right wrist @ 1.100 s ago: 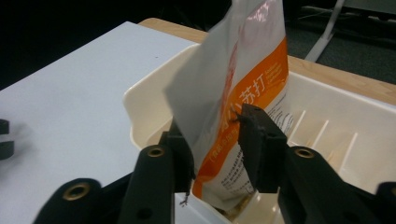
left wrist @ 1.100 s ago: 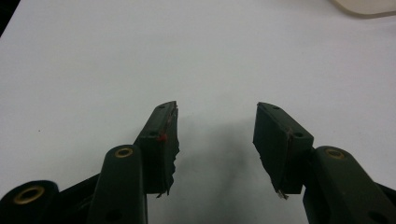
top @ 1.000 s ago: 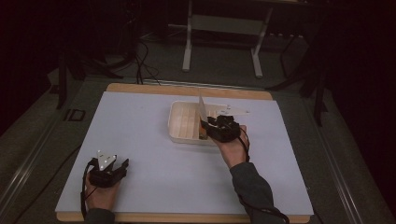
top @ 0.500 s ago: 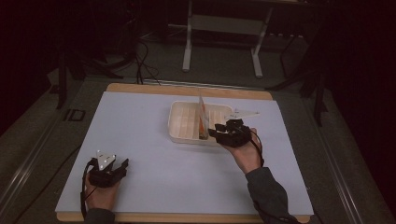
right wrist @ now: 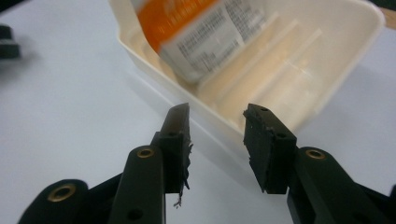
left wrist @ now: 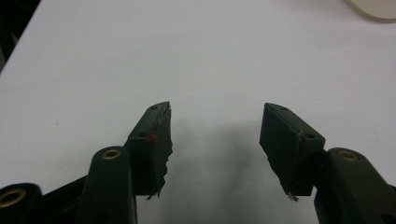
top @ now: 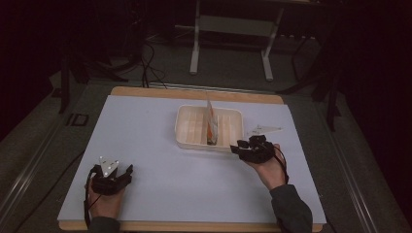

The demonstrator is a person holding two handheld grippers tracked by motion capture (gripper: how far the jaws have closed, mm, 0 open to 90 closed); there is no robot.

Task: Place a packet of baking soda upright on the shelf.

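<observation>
Your right gripper [top: 247,148] sits just off the near right corner of the cream plastic tray [top: 180,136], its fingers [right wrist: 180,135] parted and holding nothing, with the tray's near wall showing in the gap between them in the right gripper view; the jaws have just been opening a little further. Inside the tray a flat packet [top: 210,121] with an orange band and a white panel of small print stands on edge, leaning slightly, about midway along the tray's ribbed floor and reaching above its rim; in the right gripper view the packet [right wrist: 201,32] fills the upper part of the tray just beyond the fingers, clear of them. Your left gripper [top: 112,175] rests well away from the tray, toward the near left of the white sheet covering the desk [top: 155,160], and its fingers [left wrist: 154,140] stand wide apart over bare white surface with nothing between them, having just been opening. From the left gripper view a corner of the tray [left wrist: 373,7] peeks in at the far upper right.
</observation>
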